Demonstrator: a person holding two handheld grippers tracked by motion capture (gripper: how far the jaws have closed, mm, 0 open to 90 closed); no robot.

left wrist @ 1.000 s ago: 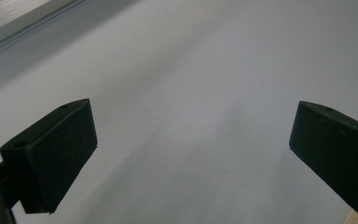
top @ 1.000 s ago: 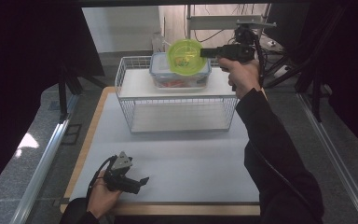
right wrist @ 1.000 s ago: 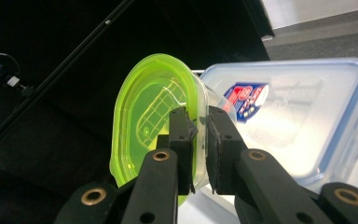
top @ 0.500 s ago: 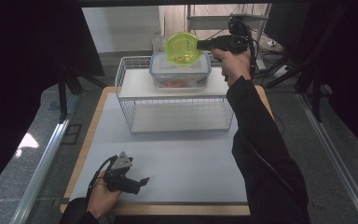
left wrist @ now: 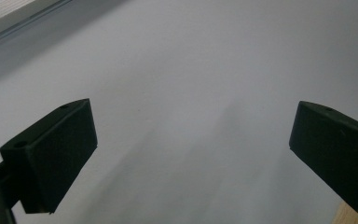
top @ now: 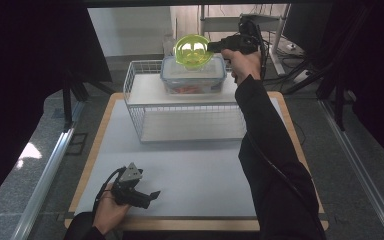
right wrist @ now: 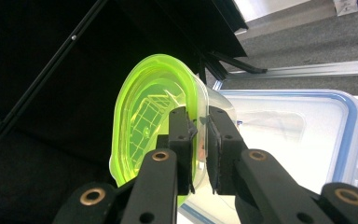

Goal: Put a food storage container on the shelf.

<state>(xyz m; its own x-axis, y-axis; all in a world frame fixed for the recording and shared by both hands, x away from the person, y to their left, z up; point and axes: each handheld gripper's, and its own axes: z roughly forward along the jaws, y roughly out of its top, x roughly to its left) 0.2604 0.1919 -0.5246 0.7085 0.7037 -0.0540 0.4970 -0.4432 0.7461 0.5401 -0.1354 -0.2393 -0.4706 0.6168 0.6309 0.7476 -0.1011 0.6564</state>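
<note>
- Right tool (right wrist: 200, 140): clamped on rim of green-lidded tub (top: 192, 48), tipped on its side, above big clear box (top: 194, 75) in wire basket (top: 145, 107).
- Left tool (left wrist: 191, 154): wide open, nothing inside, low over white tabletop (top: 195, 170).

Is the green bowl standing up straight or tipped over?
Tipped on its side. The green bowl faces the camera, its rim pinched by the right gripper.

The table (top: 190, 175) has a pale grey top with a wooden edge showing along its sides and near rim. A white wire basket (top: 190, 107) stands directly on it at the far half, well ahead of the left tongs (top: 142, 192), which rest low over the bare near-left part, and below the raised right tongs (top: 211, 47). A clear lidded box (top: 194, 80) sits on the basket's upper shelf.
</note>
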